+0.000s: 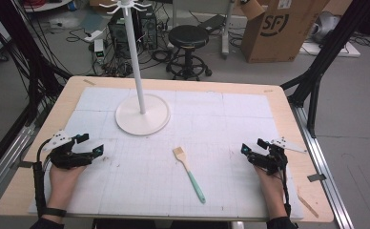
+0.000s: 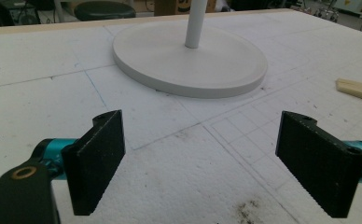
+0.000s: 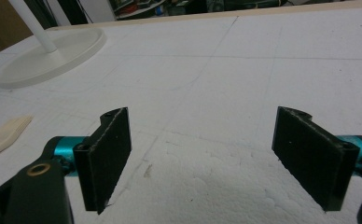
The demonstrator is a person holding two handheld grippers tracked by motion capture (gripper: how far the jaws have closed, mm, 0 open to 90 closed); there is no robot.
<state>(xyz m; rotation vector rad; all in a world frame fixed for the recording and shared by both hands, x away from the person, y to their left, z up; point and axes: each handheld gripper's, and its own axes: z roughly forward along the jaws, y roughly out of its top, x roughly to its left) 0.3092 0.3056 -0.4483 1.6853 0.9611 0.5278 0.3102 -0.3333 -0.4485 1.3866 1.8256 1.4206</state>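
Nothing is in hand yet: this looks like the starting pose, with both tools resting at the near corners of the white foam mat (image 1: 231,119) and the work ahead. The left gripper (image 1: 91,144) sits at about eight o'clock from the table's middle, its jaws spread wide with only bare mat between them; the right gripper (image 1: 253,146) sits at about four o'clock, jaws likewise wide apart and empty. The pastry brush (image 1: 189,173), pale bristles and mint-green handle, lies flat near six o'clock, between the two hands and well apart from both, its bristle end pointing toward eleven o'clock at the white hanging stand (image 1: 142,113), whose round base stands at about eleven o'clock on the mat. The likely next move is a reach to the brush, probably by the right gripper, and it calls for coming down low and straddling the thin handle across its width, since it lies flush on the foam. Room is generous: the mat between hands and brush is bare, the table's wooden edges lie outside both hands, and the stand's pole is the one upright to steer around.
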